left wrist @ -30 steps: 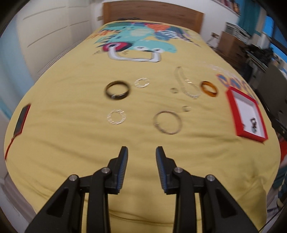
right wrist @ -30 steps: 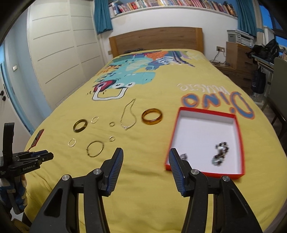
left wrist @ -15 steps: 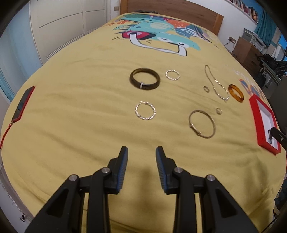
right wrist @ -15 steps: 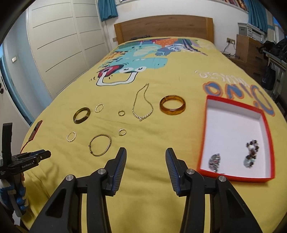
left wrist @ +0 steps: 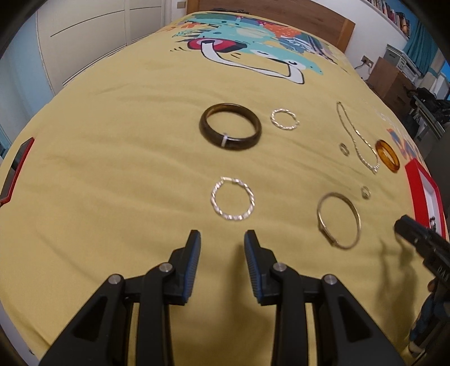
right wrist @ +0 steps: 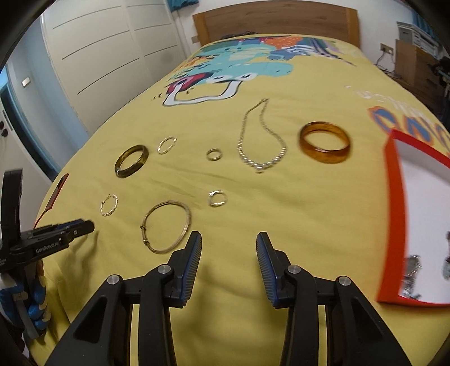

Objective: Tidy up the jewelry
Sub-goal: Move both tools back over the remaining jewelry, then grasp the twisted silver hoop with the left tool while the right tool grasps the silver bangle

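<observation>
Jewelry lies scattered on a yellow bedspread. My left gripper point(left wrist: 222, 235) is open and empty, just short of a twisted silver hoop point(left wrist: 233, 198); beyond that lie a dark bangle point(left wrist: 230, 130) and a smaller twisted hoop point(left wrist: 284, 119). My right gripper point(right wrist: 228, 239) holds nothing and its jaws are closing; a thin gold bangle point(right wrist: 166, 226) lies at its left fingertip, a small ring point(right wrist: 216, 198) just ahead. Farther off are a chain necklace point(right wrist: 260, 138), an amber bangle point(right wrist: 324, 145) and another small ring point(right wrist: 214, 154). A red box point(right wrist: 392, 180) with a white inside, at right, holds some beaded pieces.
A red-edged phone point(left wrist: 17, 169) lies at the bed's left edge. A wooden headboard point(right wrist: 277, 22) and white wardrobe doors point(right wrist: 107, 56) stand beyond the bed. Furniture crowds the far right. In each wrist view the other gripper shows at the frame's side point(right wrist: 50, 239).
Both grippers have dropped lower and moved closer to the bedspread. The left one now faces the twisted hoop; the right one swung left toward the gold bangle, its jaws narrower than before.
</observation>
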A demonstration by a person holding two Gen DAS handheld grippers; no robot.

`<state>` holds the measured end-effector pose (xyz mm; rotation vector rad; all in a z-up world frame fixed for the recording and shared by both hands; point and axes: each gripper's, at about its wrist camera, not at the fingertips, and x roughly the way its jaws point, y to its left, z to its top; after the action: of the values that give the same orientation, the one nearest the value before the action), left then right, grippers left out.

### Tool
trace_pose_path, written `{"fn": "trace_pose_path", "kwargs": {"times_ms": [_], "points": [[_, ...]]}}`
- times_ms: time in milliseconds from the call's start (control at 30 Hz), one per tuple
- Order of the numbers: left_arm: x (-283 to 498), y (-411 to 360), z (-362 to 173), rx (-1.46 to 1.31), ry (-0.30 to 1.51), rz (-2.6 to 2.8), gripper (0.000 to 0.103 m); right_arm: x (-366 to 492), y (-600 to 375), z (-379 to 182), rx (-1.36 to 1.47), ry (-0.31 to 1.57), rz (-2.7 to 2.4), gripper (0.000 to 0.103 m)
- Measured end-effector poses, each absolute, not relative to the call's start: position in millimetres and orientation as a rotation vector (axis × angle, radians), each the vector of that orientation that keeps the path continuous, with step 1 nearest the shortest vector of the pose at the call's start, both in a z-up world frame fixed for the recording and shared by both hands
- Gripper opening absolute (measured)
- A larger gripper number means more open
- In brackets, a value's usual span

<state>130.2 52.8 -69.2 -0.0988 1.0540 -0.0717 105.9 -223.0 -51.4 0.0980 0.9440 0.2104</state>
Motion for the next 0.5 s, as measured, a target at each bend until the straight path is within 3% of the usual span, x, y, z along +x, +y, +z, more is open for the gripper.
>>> {"fn": "trace_pose_path", "kwargs": {"times_ms": [500], "points": [[163.6,58.1,-85.3,-0.122,1.053,-0.118,0.031,132.9,-180.6,-80.5,0.083,1.005,0.291,0.037]]}}
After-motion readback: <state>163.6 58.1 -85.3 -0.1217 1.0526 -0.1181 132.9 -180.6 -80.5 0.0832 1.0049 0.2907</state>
